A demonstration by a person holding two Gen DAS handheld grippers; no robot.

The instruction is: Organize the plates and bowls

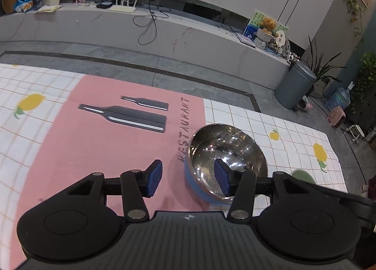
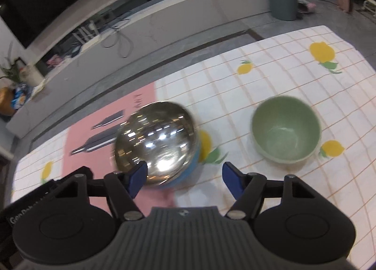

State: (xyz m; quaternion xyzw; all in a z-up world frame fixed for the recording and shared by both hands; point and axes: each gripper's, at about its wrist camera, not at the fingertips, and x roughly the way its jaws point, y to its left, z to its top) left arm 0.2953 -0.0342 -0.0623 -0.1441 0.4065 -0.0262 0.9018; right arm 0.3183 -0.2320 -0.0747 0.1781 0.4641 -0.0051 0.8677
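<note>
While both grippers hang empty with jaws apart, steel bowl [image 1: 226,159] sits on the desk [image 2: 270,77] straddled at its near rim by left gripper [image 1: 191,179], beside right gripper [image 2: 185,179]; green bowl [image 2: 285,129] stands apart, rightward, likelier the right's.

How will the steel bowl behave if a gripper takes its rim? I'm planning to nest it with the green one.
The steel bowl looks polished inside, so the pads may slip on its rim. It seems thin-walled, so probably light and stiff. Its rounded blue outside suggests it could rock or slide on the cloth if nudged.
</note>
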